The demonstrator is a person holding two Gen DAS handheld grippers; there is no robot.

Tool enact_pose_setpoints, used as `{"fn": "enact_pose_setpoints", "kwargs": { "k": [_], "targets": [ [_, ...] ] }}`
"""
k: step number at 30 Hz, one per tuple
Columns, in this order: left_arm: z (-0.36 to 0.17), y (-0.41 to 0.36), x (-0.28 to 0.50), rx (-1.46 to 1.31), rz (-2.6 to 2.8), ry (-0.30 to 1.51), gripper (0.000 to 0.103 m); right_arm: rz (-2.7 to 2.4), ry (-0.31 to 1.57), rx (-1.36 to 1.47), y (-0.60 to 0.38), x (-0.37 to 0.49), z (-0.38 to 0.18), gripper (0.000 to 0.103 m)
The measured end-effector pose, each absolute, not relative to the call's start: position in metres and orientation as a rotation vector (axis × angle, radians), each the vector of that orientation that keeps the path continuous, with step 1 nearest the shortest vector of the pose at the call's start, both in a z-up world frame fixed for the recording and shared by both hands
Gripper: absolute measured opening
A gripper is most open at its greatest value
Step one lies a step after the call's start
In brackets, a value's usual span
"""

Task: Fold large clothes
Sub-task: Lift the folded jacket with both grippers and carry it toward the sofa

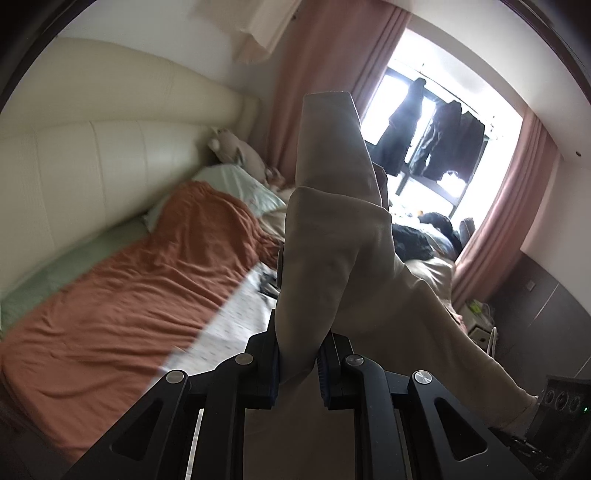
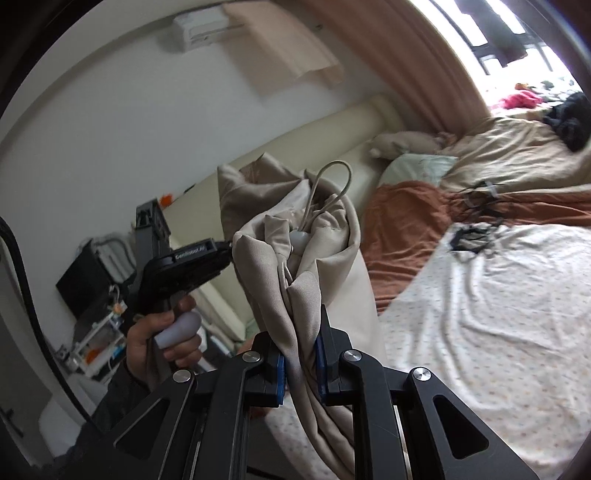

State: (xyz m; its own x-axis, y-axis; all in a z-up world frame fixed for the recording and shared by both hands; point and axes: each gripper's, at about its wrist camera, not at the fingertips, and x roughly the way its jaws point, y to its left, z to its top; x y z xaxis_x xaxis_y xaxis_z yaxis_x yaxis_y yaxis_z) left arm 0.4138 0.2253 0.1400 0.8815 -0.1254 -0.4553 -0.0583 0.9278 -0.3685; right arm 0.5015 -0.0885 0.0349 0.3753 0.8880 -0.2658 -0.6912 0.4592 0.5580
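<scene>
Both grippers, left gripper (image 1: 299, 354) and right gripper (image 2: 300, 360), clamp beige garment (image 1: 332, 236) above quilt-covered bed (image 2: 498, 314).

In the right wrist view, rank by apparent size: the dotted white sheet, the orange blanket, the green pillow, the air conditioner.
1. Dotted white sheet, though nearest the camera.
2. Orange blanket.
3 and 4. Green pillow and air conditioner look alike; unranked.
</scene>
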Motion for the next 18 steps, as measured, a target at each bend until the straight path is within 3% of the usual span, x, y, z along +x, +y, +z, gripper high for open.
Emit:
{"fn": "enact_pose_setpoints", "kwargs": {
  "k": [18],
  "targets": [
    [0.127,0.432,0.349,-0.360,0.237,0.456,0.017,1.346,0.684,0.296,0.165,0.464,0.013,0.014]
  ]
}}
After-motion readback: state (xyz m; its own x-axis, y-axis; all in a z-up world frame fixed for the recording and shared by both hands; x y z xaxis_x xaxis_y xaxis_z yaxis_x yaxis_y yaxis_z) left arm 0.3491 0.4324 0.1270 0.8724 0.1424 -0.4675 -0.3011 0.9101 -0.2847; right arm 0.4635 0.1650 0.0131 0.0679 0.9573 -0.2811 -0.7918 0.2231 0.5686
